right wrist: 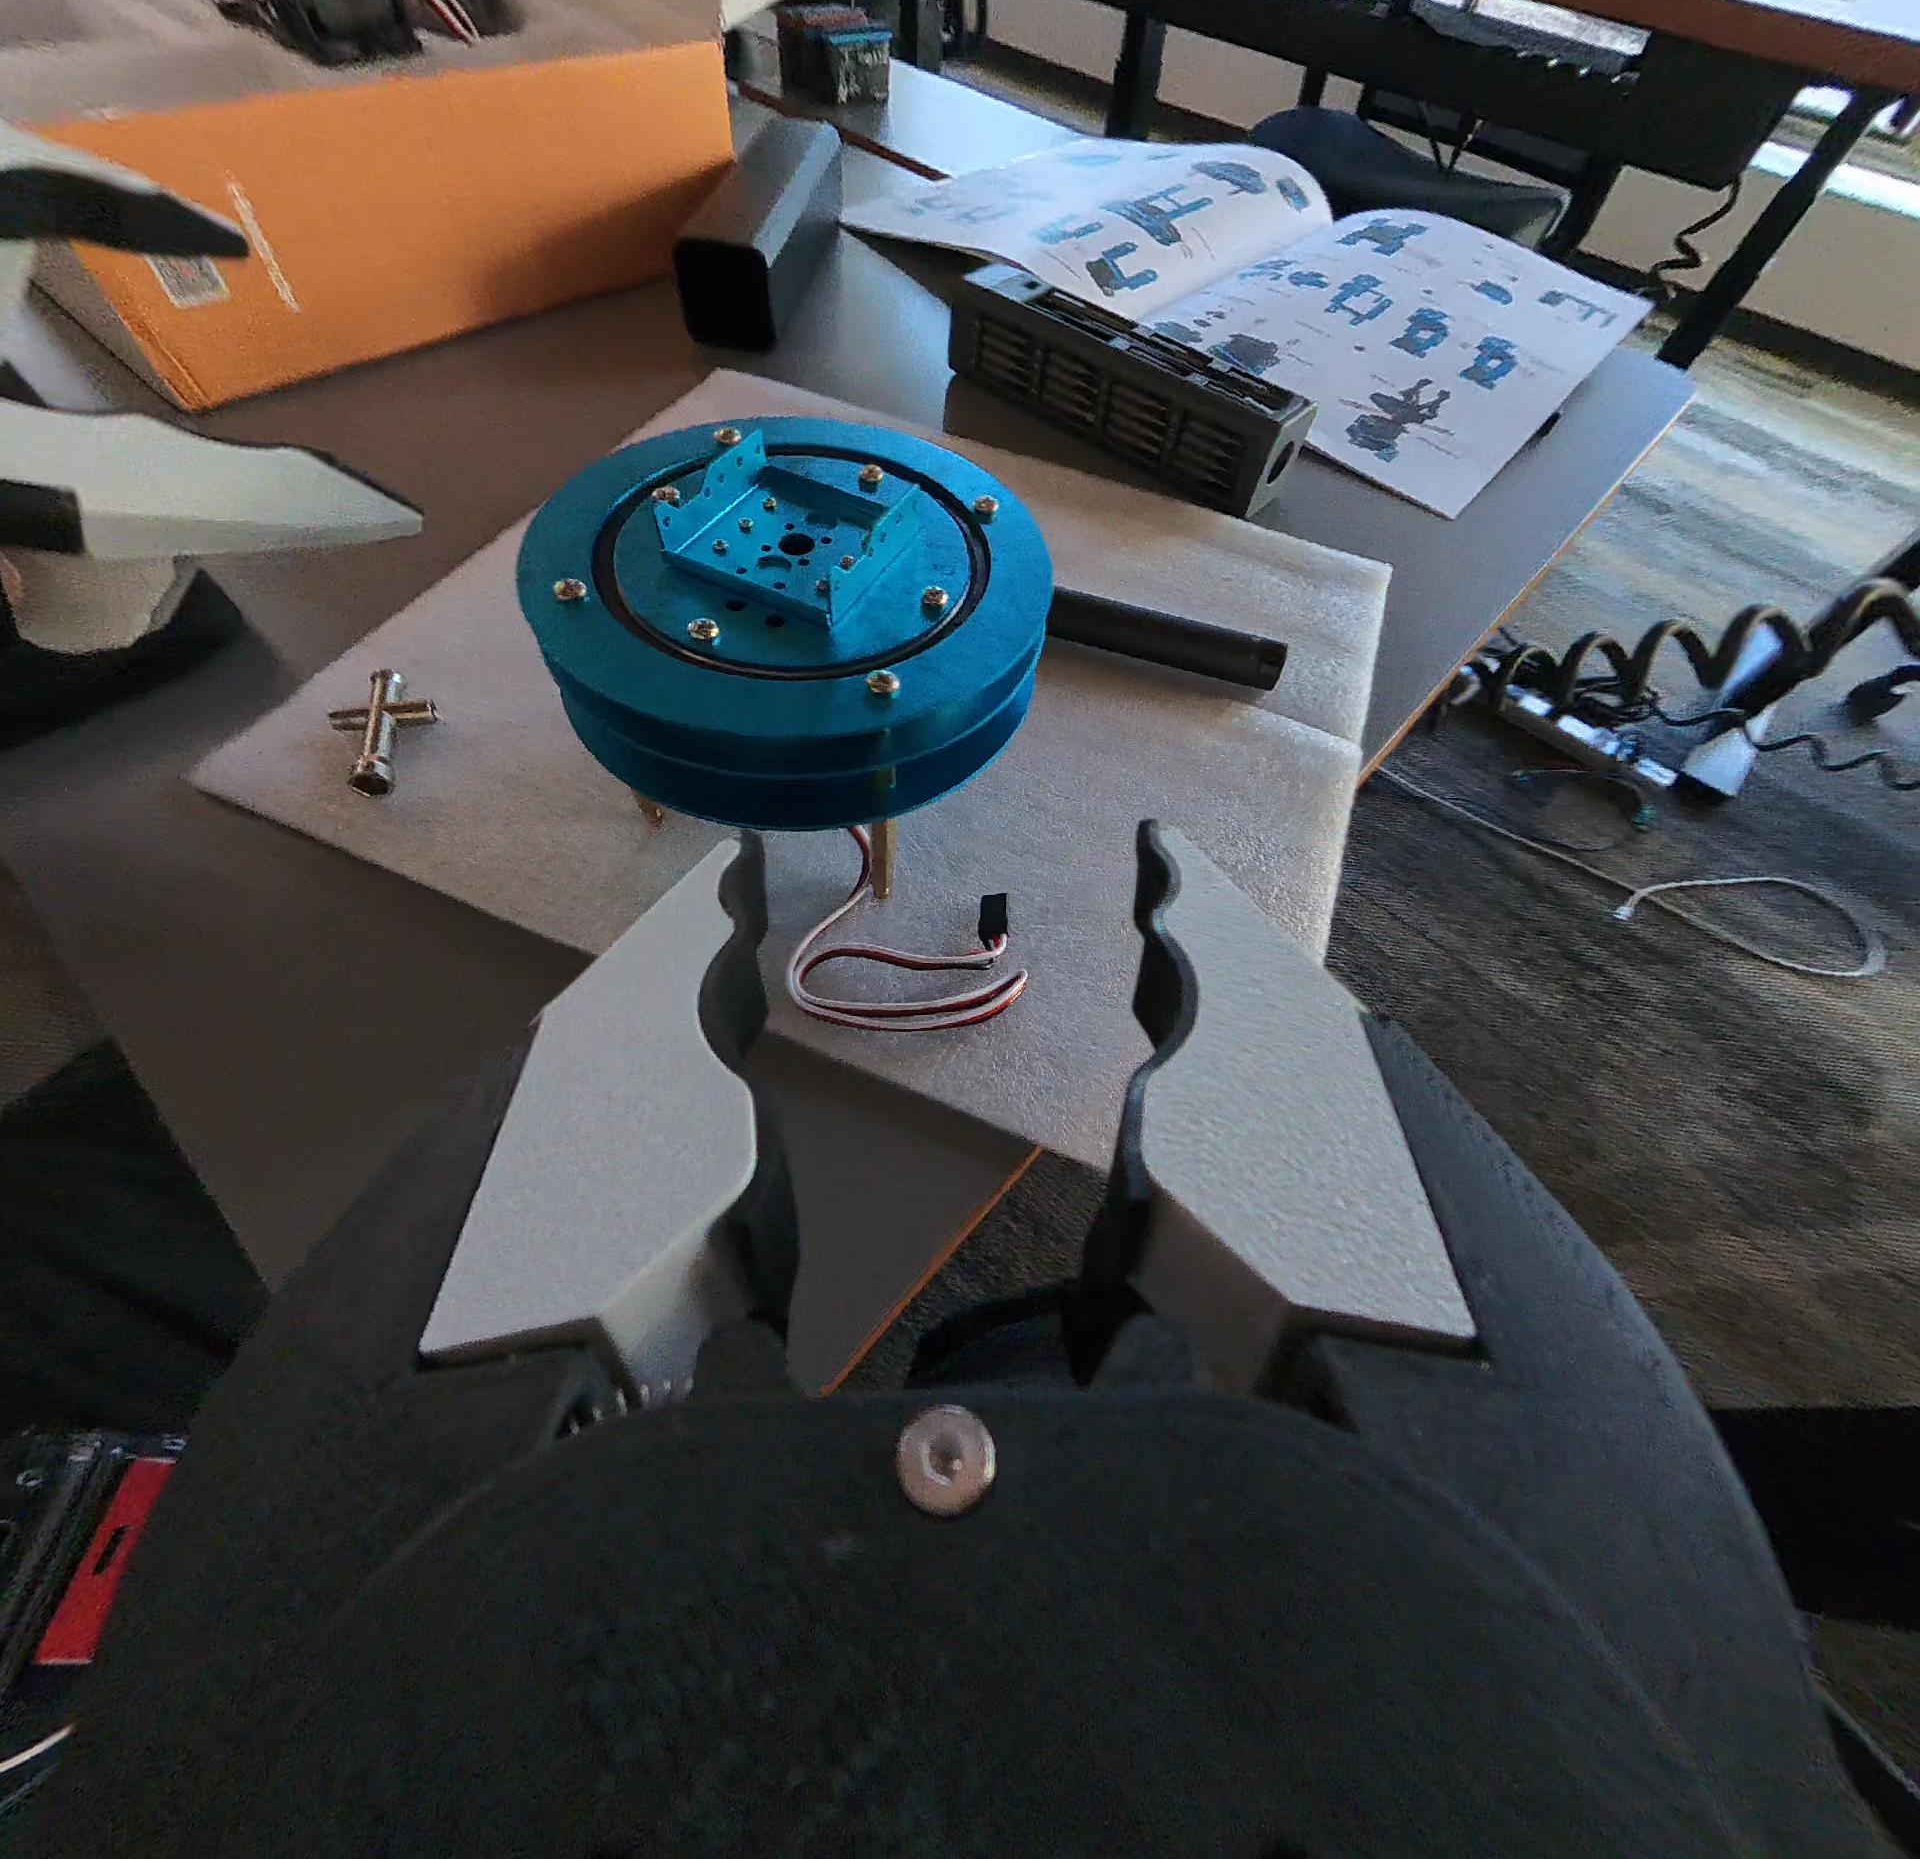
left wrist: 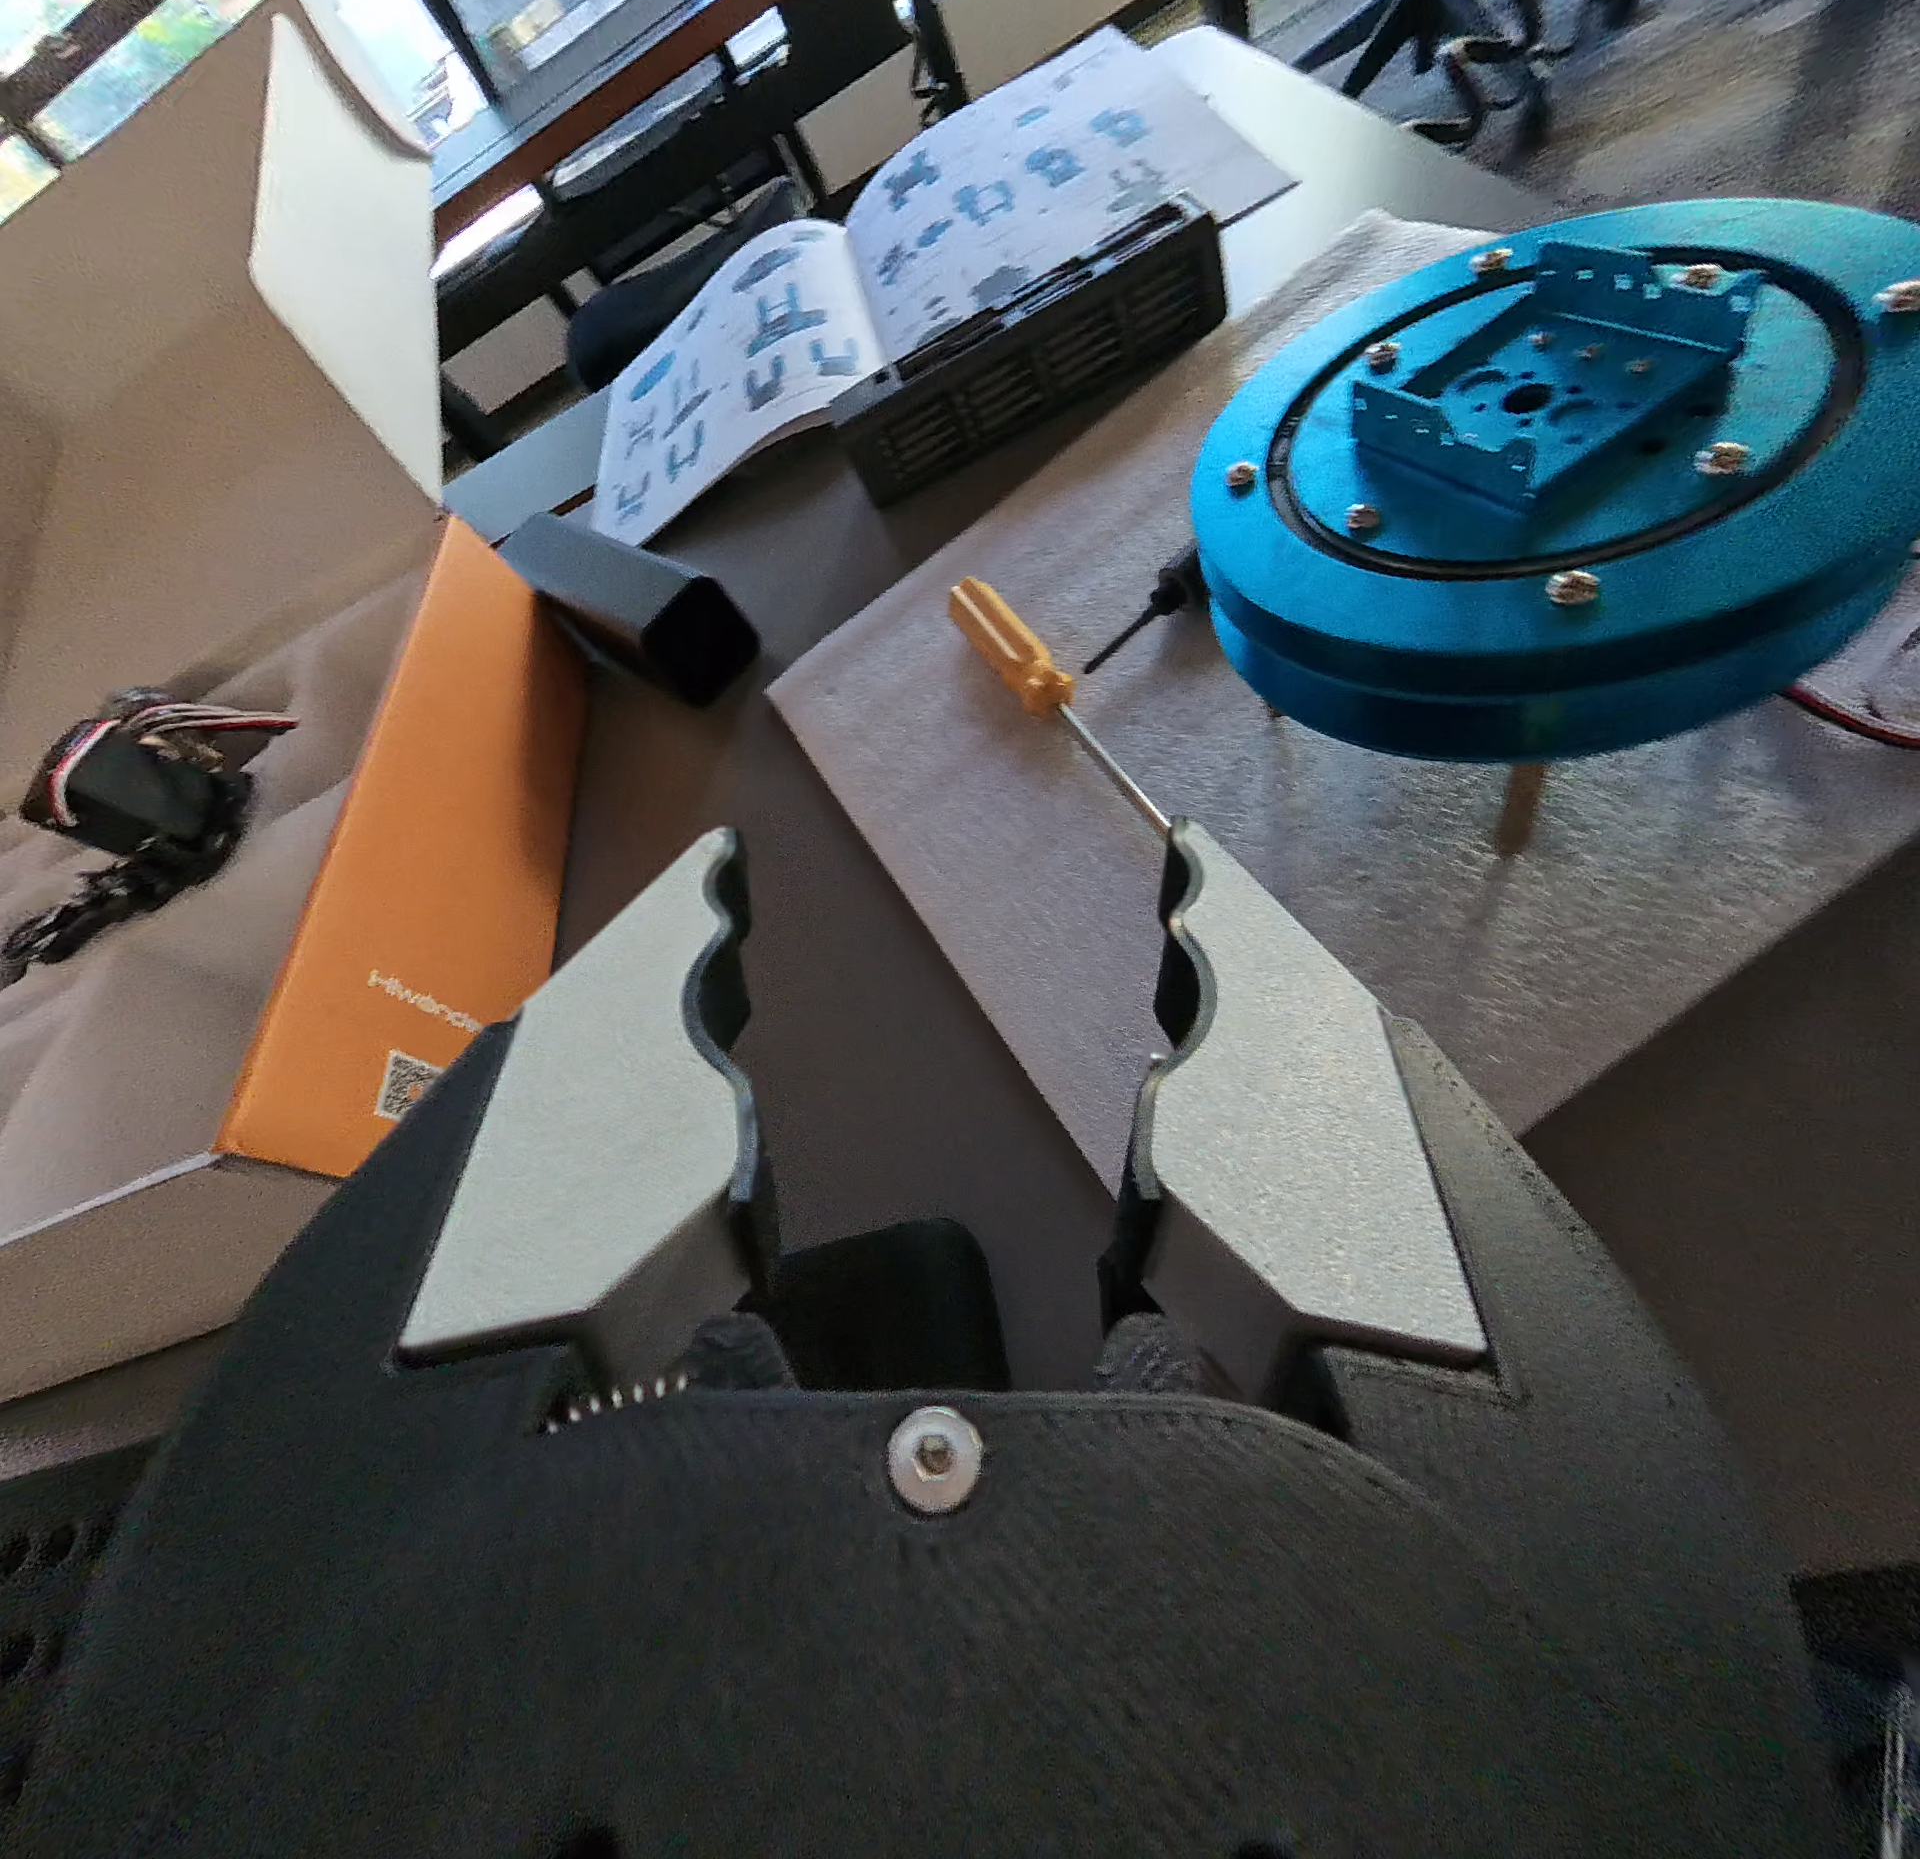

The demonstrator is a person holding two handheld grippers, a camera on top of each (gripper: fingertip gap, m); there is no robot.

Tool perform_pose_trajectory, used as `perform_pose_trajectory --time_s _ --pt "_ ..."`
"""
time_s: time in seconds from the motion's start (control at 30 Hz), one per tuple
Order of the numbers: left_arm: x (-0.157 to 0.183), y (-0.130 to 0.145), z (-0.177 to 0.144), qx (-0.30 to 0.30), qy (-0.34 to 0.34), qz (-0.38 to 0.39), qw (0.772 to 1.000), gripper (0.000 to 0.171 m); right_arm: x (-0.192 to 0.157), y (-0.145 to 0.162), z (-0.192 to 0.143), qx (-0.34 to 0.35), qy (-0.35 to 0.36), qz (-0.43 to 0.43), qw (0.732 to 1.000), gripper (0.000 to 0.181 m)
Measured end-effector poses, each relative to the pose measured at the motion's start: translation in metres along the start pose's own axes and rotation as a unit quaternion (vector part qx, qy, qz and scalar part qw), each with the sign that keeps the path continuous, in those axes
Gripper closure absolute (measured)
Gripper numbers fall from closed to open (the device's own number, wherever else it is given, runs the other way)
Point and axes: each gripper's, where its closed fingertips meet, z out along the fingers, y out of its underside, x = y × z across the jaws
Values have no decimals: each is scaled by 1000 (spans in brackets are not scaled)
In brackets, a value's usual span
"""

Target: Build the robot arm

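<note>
Jaws of the left gripper [left wrist: 956,843] stand wide apart and hold nothing; its grey, wavy-edged fingers [left wrist: 623,1061] frame bare dark tabletop [left wrist: 894,1030]. Just past the right fingertip lies a small screwdriver with an amber plastic handle [left wrist: 1013,649] and a thin steel shaft whose tip runs to that fingertip; whether they touch I cannot tell. It rests on a pale grey foam sheet [left wrist: 1299,874]. Farther ahead and right of the jaws stands a round blue metal turntable base with a blue U-shaped bracket screwed on top [left wrist: 1558,479]. Left of the jaws sits an orange cardboard box [left wrist: 416,874], with a short black square tube [left wrist: 644,604] beyond its far end, and farther ahead an open booklet with blue drawings [left wrist: 831,303] and a black slotted rectangular block [left wrist: 1039,355]. The right gripper [right wrist: 945,843] is likewise wide open and empty, hovering over the near edge of the foam sheet. Between its fingertips lies a coiled red, white and black wire with a black plug [right wrist: 914,978], leading under the blue base, which stands just ahead of the jaws on brass legs. A silver cross-shaped wrench [right wrist: 379,729] lies ahead to the left, and a black cylinder [right wrist: 1164,640] behind the base to the right.
</note>
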Motion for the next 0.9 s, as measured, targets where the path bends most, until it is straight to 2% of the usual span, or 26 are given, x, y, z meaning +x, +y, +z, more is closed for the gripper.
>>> perform_pose_trajectory --time_s 0.1,0.33,0.47,0.6,0.73,0.9 --pt "-2 2 5 -18 -7 -10 1000 84 -14 -1 5 -20 -1 -31 999 105" --pt "2 12 9 -36 0 -11 999 83 -31 1 14 -18 -25 -24 999 99" --pt "10 19 10 -46 28 -28 998 83 -38 5 23 -23 -31 -32 999 89" --pt "14 29 6 -51 55 -51 996 83 -42 7 34 -27 -20 -36 999 77" --pt "9 43 0 -60 70 -72 993 83 -43 -7 41 3 -4 -33 999 76" --pt "-1 57 -8 -64 77 -96 990 83 -34 -7 54 -14 29 -51 998 74"
